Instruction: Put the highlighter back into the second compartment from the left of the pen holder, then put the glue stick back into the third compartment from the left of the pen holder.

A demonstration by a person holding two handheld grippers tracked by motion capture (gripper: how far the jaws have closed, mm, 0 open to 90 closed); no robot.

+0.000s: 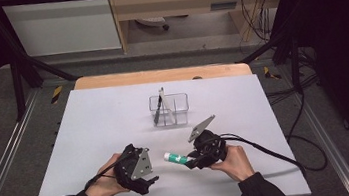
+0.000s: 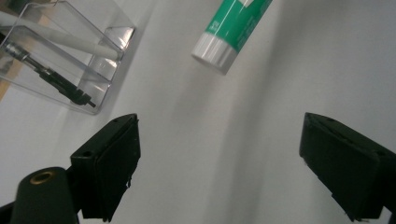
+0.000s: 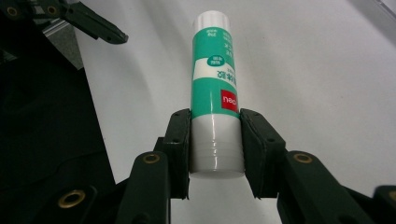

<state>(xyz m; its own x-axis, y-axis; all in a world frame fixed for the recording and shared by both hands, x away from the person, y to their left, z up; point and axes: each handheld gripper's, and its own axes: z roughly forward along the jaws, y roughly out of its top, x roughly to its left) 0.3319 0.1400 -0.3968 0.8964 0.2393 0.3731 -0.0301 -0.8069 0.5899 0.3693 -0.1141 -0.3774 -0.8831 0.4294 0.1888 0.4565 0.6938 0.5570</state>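
Note:
A green and white glue stick point(image 3: 214, 88) is clamped at its white cap end between the jaws of my right gripper point(image 3: 215, 140). In the high view the glue stick point(image 1: 176, 158) points left from the right gripper point(image 1: 189, 160) toward my left gripper point(image 1: 148, 181), just above the table. My left gripper point(image 2: 219, 158) is open with nothing between its jaws; the glue stick's far end point(image 2: 231, 30) hangs ahead of it. A clear organizer box point(image 1: 169, 109) stands at mid table with a white pen and a black pen point(image 1: 158, 107) leaning inside.
The white table top point(image 1: 95, 128) has a wooden strip along its far edge. The clear box point(image 2: 60, 70) shows at the upper left of the left gripper view. Black frame posts and cables flank the table; a cable trails right from the right gripper.

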